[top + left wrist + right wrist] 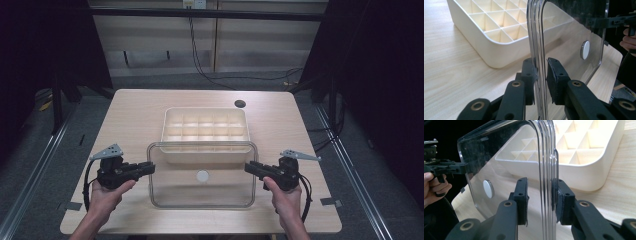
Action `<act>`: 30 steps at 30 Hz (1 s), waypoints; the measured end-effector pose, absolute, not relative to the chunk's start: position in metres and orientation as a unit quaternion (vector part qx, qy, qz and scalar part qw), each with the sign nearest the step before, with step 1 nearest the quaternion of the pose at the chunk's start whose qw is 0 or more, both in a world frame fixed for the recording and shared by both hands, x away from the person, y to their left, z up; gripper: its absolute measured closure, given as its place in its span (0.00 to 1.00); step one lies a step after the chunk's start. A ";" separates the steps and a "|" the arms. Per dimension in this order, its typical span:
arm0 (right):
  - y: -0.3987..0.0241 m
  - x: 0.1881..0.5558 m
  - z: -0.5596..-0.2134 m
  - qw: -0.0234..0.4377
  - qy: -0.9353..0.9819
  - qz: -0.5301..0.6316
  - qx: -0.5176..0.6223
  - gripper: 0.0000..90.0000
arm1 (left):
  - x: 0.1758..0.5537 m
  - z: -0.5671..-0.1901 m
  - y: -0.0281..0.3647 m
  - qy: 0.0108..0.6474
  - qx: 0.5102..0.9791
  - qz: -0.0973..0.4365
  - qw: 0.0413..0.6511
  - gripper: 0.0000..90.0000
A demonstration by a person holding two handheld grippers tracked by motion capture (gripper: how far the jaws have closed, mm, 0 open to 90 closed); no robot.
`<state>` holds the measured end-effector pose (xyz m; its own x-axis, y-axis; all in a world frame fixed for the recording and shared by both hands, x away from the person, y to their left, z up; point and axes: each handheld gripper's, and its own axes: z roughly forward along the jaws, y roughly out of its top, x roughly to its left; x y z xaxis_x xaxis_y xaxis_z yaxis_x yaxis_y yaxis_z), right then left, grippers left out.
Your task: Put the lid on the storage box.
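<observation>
While both grippers stand at its opposite short edges, the item is catalogued as follows. Left gripper (540, 80): jaws straddling the left rim, one pad touching, the other with a sliver of gap, so closing on it but not plainly clamped. Right gripper (539, 200): jaws likewise either side of the right rim, a narrow gap visible at both pads; not yet pinched.

Item: clear, rectangular hard-plastic lid (202, 190) with rounded corners, a raised ribbed rim and a small white round disc (202, 175) at its centre. Position: over the near half of the pale wooden surface (130, 115), its far edge overlapping the near wall of the cream plastic organiser tray (205, 152) with its grid of open compartments.

Handling, by judgement: light, stiff, likely to flex little; glossy and therefore slippery between the pads; prone to scratching, possibly cracking if squeezed hard.

Hold: mid-length of each short edge, on the ribbed rim, both sides together to keep it level.
</observation>
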<state>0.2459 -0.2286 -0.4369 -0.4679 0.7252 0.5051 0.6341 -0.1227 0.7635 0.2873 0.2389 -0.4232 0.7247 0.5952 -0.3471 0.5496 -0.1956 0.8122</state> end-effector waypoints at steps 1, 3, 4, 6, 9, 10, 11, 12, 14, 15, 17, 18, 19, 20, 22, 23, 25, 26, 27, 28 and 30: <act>-0.229 0.246 -0.437 0.043 0.660 0.546 0.514 0.75 | 0.288 -0.422 0.239 0.371 0.771 0.022 0.518 0.85; -0.230 0.248 -0.435 0.044 0.658 0.548 0.514 0.74 | 0.289 -0.420 0.238 0.369 0.770 0.022 0.520 0.86; -0.230 0.249 -0.434 0.044 0.658 0.549 0.514 0.74 | 0.289 -0.419 0.237 0.370 0.770 0.021 0.520 0.86; -0.232 0.250 -0.431 0.048 0.656 0.550 0.514 0.74 | 0.290 -0.416 0.236 0.367 0.771 0.023 0.520 0.86; -0.234 0.252 -0.428 0.052 0.654 0.555 0.512 0.74 | 0.291 -0.412 0.234 0.367 0.767 0.025 0.526 0.86; -0.234 0.252 -0.426 0.051 0.652 0.556 0.513 0.74 | 0.292 -0.411 0.234 0.364 0.768 0.027 0.526 0.86; -0.234 0.254 -0.425 0.053 0.651 0.557 0.513 0.74 | 0.292 -0.410 0.233 0.366 0.766 0.027 0.528 0.86; -0.234 0.255 -0.424 0.053 0.651 0.557 0.513 0.74 | 0.293 -0.409 0.234 0.367 0.764 0.029 0.529 0.86; -0.234 0.257 -0.421 0.055 0.651 0.558 0.511 0.74 | 0.294 -0.408 0.234 0.369 0.762 0.028 0.531 0.86; -0.234 0.258 -0.420 0.056 0.651 0.557 0.512 0.74 | 0.295 -0.408 0.234 0.369 0.763 0.030 0.530 0.86; -0.234 0.260 -0.419 0.058 0.654 0.556 0.509 0.74 | 0.295 -0.407 0.235 0.369 0.763 0.033 0.529 0.86; -0.233 0.263 -0.416 0.056 0.655 0.556 0.509 0.74 | 0.295 -0.407 0.236 0.371 0.761 0.030 0.531 0.86; -0.233 0.263 -0.416 0.056 0.655 0.556 0.509 0.74 | 0.295 -0.407 0.236 0.371 0.761 0.030 0.531 0.86; -0.232 0.266 -0.414 0.056 0.654 0.556 0.509 0.73 | 0.295 -0.405 0.237 0.371 0.762 0.032 0.529 0.86; -0.230 0.269 -0.413 0.056 0.656 0.557 0.506 0.73 | 0.296 -0.401 0.238 0.372 0.762 0.036 0.529 0.86; -0.230 0.269 -0.413 0.056 0.656 0.557 0.506 0.73 | 0.296 -0.401 0.238 0.372 0.762 0.036 0.529 0.86; -0.230 0.272 -0.411 0.053 0.654 0.559 0.506 0.73 | 0.297 -0.397 0.239 0.371 0.761 0.039 0.531 0.86; -0.229 0.275 -0.409 0.051 0.653 0.562 0.505 0.73 | 0.299 -0.394 0.241 0.369 0.761 0.042 0.531 0.86; -0.228 0.276 -0.408 0.051 0.652 0.564 0.504 0.73 | 0.299 -0.393 0.241 0.373 0.757 0.042 0.536 0.86; -0.228 0.276 -0.408 0.051 0.652 0.564 0.504 0.73 | 0.299 -0.393 0.241 0.373 0.757 0.042 0.536 0.86; -0.226 0.281 -0.405 0.052 0.652 0.566 0.502 0.73 | 0.301 -0.391 0.243 0.375 0.757 0.045 0.534 0.86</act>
